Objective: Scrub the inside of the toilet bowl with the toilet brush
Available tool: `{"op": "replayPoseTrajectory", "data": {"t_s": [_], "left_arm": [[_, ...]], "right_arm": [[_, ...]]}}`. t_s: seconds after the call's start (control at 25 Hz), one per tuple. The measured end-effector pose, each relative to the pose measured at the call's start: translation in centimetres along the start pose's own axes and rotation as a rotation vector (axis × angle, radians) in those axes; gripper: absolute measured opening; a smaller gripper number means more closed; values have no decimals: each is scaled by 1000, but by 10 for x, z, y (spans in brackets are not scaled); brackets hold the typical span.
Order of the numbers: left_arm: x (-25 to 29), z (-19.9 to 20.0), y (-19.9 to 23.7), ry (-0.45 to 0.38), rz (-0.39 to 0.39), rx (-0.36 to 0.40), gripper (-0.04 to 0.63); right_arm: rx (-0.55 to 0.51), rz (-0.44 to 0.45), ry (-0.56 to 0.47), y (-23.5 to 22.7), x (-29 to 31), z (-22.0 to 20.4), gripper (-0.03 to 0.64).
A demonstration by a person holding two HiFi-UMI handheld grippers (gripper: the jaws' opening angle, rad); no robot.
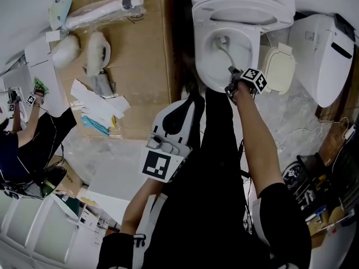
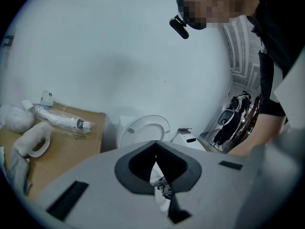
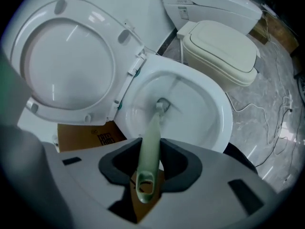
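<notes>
My right tongs [image 3: 149,162] are clamped on the handle of the toilet brush [image 3: 153,132]. The pale green shaft runs down into the toilet bowl [image 3: 217,106]. Its head sits at the bottom centre of the bowl, at the outlet. The seat [image 3: 71,61] stands raised behind the back rim. My left tongs [image 2: 155,162] are narrow, pads nearly meeting, nothing between them, well apart from the bowl's front edge.

Open bowl [image 3: 223,128], upright lid [image 3: 71,66] seemingly behind
</notes>
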State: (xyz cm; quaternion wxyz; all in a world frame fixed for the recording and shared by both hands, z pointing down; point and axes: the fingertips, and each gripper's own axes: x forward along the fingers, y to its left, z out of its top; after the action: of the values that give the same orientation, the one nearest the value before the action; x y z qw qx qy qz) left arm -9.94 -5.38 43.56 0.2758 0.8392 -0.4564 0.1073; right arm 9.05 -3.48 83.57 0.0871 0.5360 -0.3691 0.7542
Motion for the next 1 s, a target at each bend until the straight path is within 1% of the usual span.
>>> {"op": "replayPoseTrajectory", "data": {"t_s": [0.16,0.28,0.48,0.56,0.68,0.76,0.84,0.96,1.0], "left_arm": [[6,-2,-2,14,7,-9,9],[15,4,-4,4,10,-9,9],[22,-2,-10,31,15,-22,9],[27,2,-9,20,25,-15,8],[31,1,-12,34,31,-22,9],[35,0,-13,37,37,-21,9],[38,0,-11,37,55,-19,9],[40,-6,-12,53,73,-29,9],[41,-8,-14,46,72,-30,9]], "right_arm": [[19,22,-18,5,1,17,127],[-21,14,-22,7,-1,37,127],[-236,-51,10,11,-4,70,127],[-312,-70,22,15,-4,81,127],[-479,-111,52,25,-1,93,127],[-557,-128,64,32,2,102,126],[-599,-137,64,38,3,112,126],[-630,-148,63,42,3,125,126],[-637,-153,62,41,2,129,126]]}}
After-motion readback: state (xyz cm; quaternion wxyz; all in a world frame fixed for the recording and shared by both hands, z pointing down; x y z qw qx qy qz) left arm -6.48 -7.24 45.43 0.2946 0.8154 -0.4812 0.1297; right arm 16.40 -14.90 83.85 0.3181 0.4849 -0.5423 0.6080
